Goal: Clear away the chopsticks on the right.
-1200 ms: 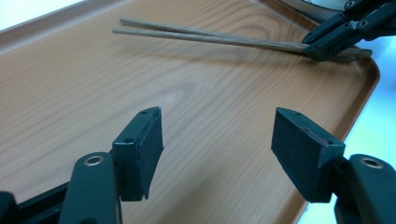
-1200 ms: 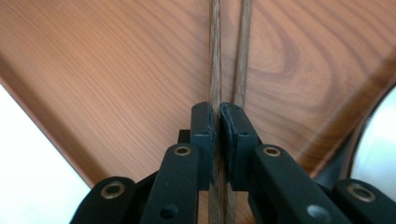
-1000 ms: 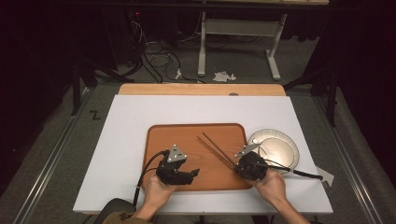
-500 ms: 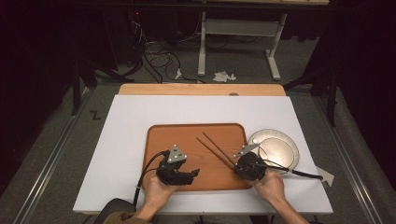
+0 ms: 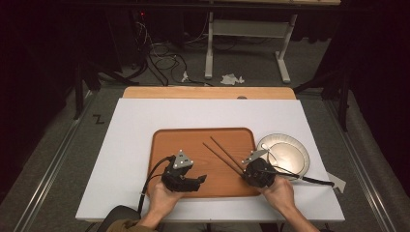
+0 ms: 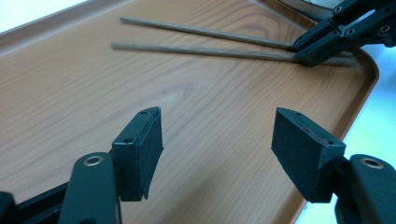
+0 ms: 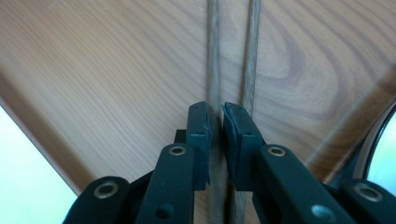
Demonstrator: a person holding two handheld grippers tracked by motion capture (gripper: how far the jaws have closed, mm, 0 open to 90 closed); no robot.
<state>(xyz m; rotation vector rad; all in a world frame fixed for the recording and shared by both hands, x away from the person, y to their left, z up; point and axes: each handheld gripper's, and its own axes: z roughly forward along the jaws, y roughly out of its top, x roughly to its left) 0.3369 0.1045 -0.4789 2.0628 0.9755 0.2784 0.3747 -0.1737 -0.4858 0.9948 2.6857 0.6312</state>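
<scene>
Right gripper view: fingers [image 7: 232, 140] astride chopstick [image 7: 214, 60]

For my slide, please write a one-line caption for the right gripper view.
Right claw nearly closed around one of two wooden chopsticks lying side by side on a wooden tray.

Brown wood grain is showing on the tray [image 5: 193, 145]; darker brown chopsticks [image 5: 223, 155] are lying there, beside a silvery-white plate [image 5: 290, 150] at right.
</scene>
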